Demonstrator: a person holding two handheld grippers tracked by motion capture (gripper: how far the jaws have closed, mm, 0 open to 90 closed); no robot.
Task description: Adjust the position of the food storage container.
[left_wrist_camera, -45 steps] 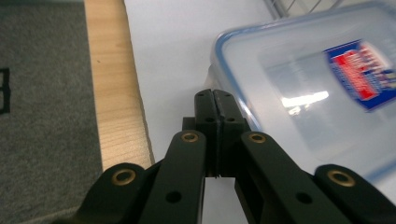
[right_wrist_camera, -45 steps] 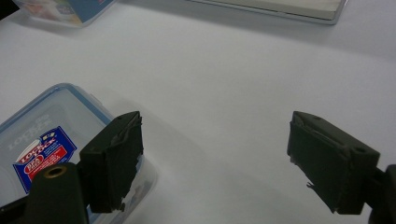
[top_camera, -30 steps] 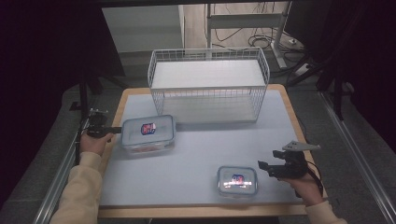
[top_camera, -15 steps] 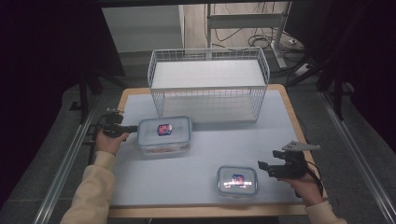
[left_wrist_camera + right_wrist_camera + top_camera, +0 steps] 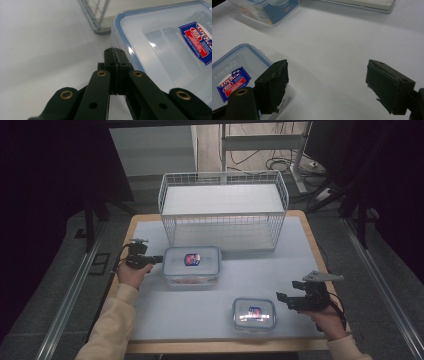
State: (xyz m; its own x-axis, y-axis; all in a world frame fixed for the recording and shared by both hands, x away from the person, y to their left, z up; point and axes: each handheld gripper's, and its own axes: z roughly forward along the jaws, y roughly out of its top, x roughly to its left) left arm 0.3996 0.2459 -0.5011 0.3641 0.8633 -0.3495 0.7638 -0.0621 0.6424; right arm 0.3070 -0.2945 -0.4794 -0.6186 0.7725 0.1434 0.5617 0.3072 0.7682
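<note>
A large clear lidded container [image 5: 191, 265] with a red and blue label sits on the mat just in front of the wire basket. My left gripper [image 5: 159, 258] is shut, its tips against the container's left rim [image 5: 170, 50]. In the left gripper view, the left gripper [image 5: 113, 51] has nothing visible between its jaws. A smaller container [image 5: 254, 312] of the same kind lies near the front edge. My right gripper [image 5: 280, 297] stands open just right of it. In the right gripper view the right gripper [image 5: 327, 85] spans bare mat, with the small container [image 5: 232, 77] beside its left jaw.
A white wire basket [image 5: 225, 232] stands at the back of the table, its corner [image 5: 96, 15] close to the large container. The pale mat [image 5: 200, 320] lies on a wooden table with rails on both sides. The large container [image 5: 264, 10] appears far off in the right gripper view.
My left gripper has moved right across the mat, and the large container has slid right with it, toward the basket's front. The right gripper and small container have stayed still.
</note>
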